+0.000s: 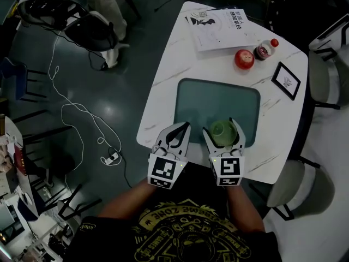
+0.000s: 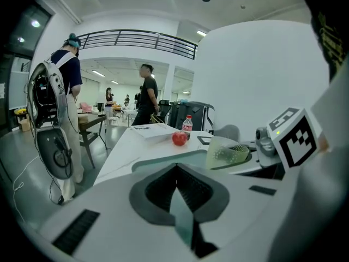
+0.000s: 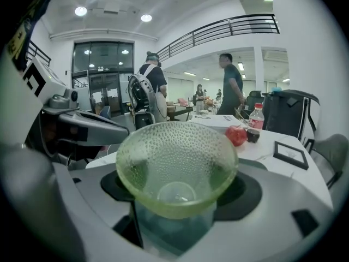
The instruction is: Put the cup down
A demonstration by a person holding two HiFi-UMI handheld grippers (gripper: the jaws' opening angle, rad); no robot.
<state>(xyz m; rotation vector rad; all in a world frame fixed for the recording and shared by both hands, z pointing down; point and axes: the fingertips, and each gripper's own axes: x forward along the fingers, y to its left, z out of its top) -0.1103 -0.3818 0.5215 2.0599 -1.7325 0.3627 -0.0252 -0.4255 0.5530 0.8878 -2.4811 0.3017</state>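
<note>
Left claw (image 1: 184, 127): clenched, jaw tips meeting, nothing between them; held over the near edge of the table (image 1: 163, 86).
Right claw (image 1: 221, 127): grasping the cup (image 1: 223, 133), one jaw on either side of its lower body.
Cup: green, translucent, dimpled wall, flared rim; mouth faces upward in the head view; interior appears empty in the right gripper view.
Cup position: over the near right part of the teal mat (image 1: 207, 100); whether its base touches the mat cannot be determined.
Claw spacing: the two claws sit side by side, close but apart.
Mat: lies flat on the white table, near the person.
Apple (image 1: 244, 59): red, beyond the mat, just beside the bottle (image 1: 265, 49).
Bottle: red cap, dark contents, near the far right corner.
Framed picture (image 1: 286, 80): lies flat, right of the mat.
Booklet (image 1: 215, 29): at the table's far end, well apart from the cup.
</note>
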